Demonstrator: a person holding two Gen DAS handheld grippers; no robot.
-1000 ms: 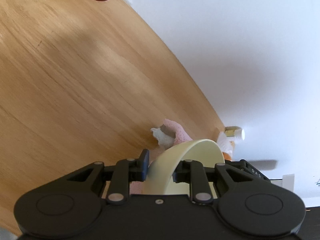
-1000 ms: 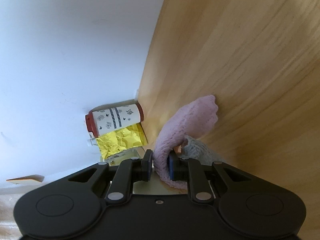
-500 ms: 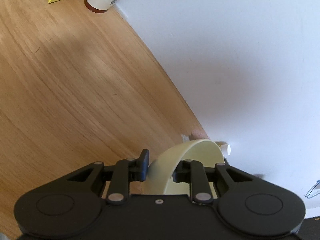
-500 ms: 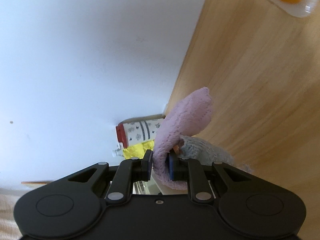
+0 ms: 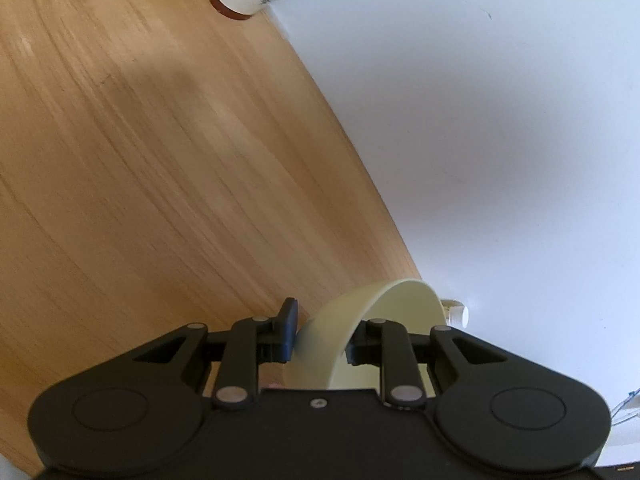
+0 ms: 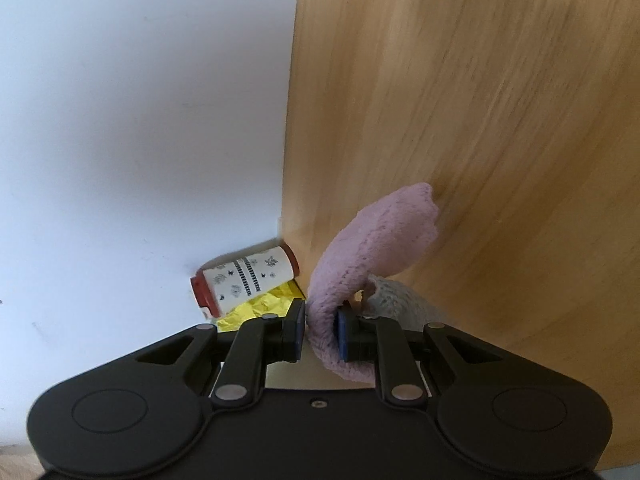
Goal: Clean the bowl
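While the left hand-held gripper (image 5: 320, 340) clamps the pale bowl (image 5: 372, 320) by its rim above the worktop (image 5: 160, 160), the right hand-held gripper (image 6: 320, 332) pinches a pink cloth (image 6: 372, 248). A thin rim hold may slip under wiping pressure, and the loose cloth could pull free.

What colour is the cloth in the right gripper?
Pale pink cloth, with a grey knitted part; right wrist view shows it best.
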